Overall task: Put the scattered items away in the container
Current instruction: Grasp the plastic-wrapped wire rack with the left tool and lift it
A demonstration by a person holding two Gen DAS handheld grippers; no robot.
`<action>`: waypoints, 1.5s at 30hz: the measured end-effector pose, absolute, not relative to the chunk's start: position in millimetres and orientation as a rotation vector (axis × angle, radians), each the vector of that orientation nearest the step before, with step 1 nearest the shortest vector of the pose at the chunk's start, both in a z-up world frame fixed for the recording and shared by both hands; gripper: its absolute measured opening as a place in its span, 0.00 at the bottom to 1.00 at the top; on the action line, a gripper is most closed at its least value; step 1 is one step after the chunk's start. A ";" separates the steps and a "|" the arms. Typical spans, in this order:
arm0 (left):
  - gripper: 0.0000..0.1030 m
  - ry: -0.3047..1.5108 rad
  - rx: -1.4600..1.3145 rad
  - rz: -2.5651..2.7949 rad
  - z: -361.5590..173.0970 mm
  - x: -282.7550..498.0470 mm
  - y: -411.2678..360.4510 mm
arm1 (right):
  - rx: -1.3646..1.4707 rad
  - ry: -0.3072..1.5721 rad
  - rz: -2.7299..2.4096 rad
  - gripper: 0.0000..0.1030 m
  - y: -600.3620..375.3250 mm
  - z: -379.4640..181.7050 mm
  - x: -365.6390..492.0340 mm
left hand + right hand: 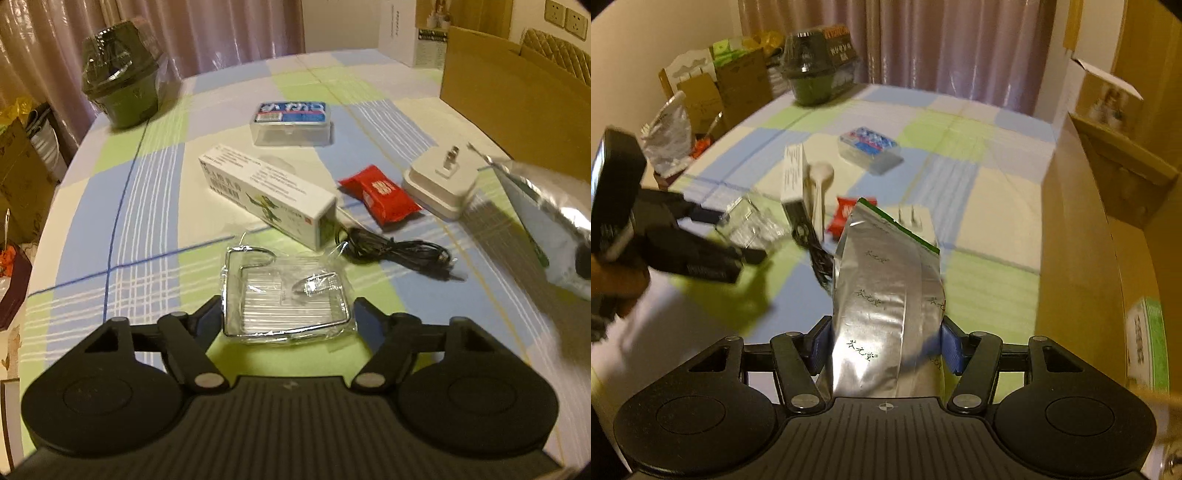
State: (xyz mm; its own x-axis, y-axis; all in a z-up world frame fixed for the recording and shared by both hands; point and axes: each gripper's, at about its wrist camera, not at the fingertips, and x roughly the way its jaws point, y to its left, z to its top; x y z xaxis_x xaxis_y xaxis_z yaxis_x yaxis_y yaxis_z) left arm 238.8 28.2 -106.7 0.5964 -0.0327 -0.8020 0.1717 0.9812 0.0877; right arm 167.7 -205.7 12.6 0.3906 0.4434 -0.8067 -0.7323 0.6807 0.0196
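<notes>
We hold the silver foil pouch (886, 306) in our right claw (884, 347), its blue pads (951, 349) pressing both sides of the crumpled bag; it hangs above the surface (979, 206), with the cardboard box (1082, 258), which we take for the container, along the right edge. Our left claw (288, 317) is spread around the plastic-wrapped wire hook (286, 291), fingers either side; we cannot tell whether they touch it.

The pouch is slick and soft, so it could slide out of the pads or catch on the box wall as we swing it over; the wrapper on the hook could slip too. Still on the surface are the white carton (267, 195), red sachet (380, 199), black cable (399, 254), white charger (439, 184) and clear case (291, 123).
</notes>
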 end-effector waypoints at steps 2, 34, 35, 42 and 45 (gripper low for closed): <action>0.68 0.946 0.164 -0.147 -102.1 230.4 24.8 | -0.377 0.918 0.766 0.60 -210.9 7.3 160.9; 0.69 1.046 0.216 -0.264 -97.6 173.8 -22.0 | -0.296 1.037 0.795 0.81 -241.1 -21.0 143.1; 0.69 1.047 0.212 -0.265 -97.4 173.9 -21.7 | -0.279 1.046 0.791 0.81 -241.6 -21.3 145.0; 0.73 1.059 0.193 -0.270 -96.2 177.1 -19.5 | -0.184 1.112 0.781 0.81 -245.7 -21.7 159.9; 0.73 1.073 0.200 -0.274 -98.9 178.0 -20.8 | -0.190 1.116 0.785 0.81 -243.8 -22.7 161.3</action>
State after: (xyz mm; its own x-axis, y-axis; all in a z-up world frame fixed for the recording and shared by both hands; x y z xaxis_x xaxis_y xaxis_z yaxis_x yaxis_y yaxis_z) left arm 178.0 -20.8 -98.9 0.4491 -0.1230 -0.8850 0.3160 0.9483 0.0286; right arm 161.3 -243.8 -22.7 0.2072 0.4685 -0.8588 -0.6493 0.7225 0.2375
